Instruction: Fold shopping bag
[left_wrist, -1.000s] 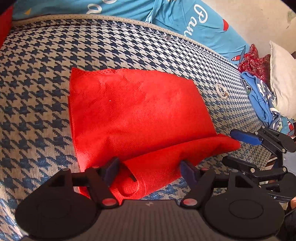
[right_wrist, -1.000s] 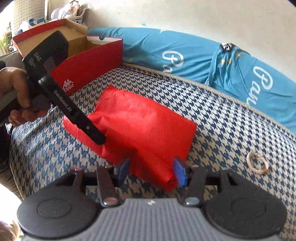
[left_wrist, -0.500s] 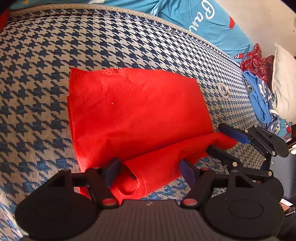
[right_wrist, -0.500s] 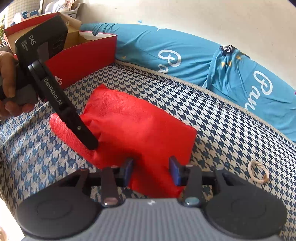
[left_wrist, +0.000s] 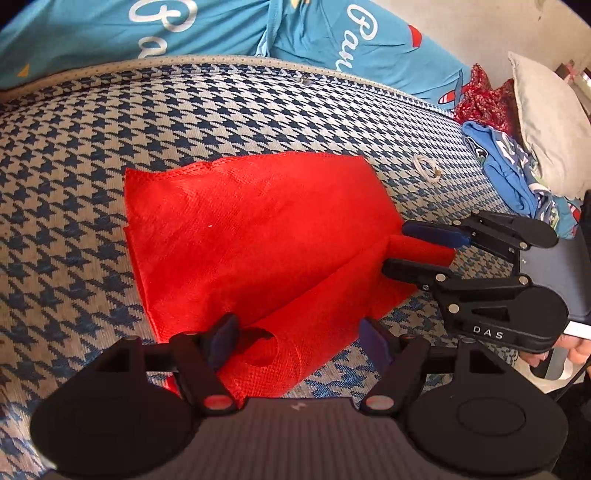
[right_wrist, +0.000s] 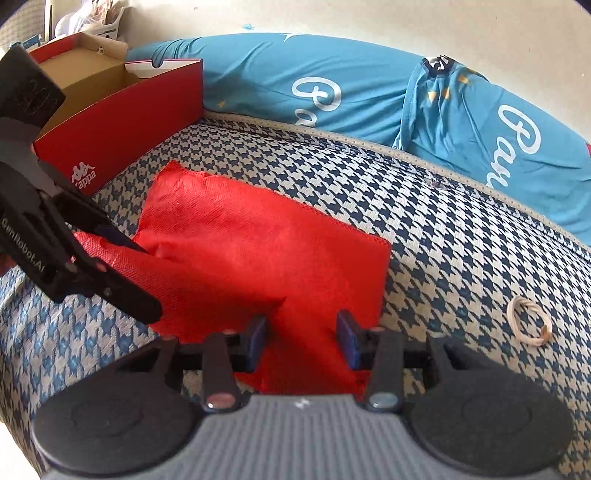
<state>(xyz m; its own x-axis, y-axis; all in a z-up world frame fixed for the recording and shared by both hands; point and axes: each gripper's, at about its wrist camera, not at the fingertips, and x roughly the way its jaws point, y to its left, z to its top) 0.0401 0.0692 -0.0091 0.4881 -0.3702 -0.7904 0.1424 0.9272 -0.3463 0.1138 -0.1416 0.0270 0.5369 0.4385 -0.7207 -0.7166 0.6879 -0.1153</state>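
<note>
Here, the red non-woven shopping bag (left_wrist: 258, 236) is lying part-folded on the houndstooth mattress (left_wrist: 74, 155), its near edge rolling up loosely. Both claws are straddling that rolled edge: the left claw (left_wrist: 297, 339) is standing wide, not pinching, and the right claw (right_wrist: 302, 341), having just been narrowing, is bracketing the corner without visibly pressing it. Closing both firmly before carrying the edge over evenly should be keeping the crease straight (the fabric looks springy). Beyond, a red Kappa shoebox (right_wrist: 122, 122), blue bedding (right_wrist: 332, 85) and 1 rubber band (right_wrist: 530, 323) are sitting around.
</note>
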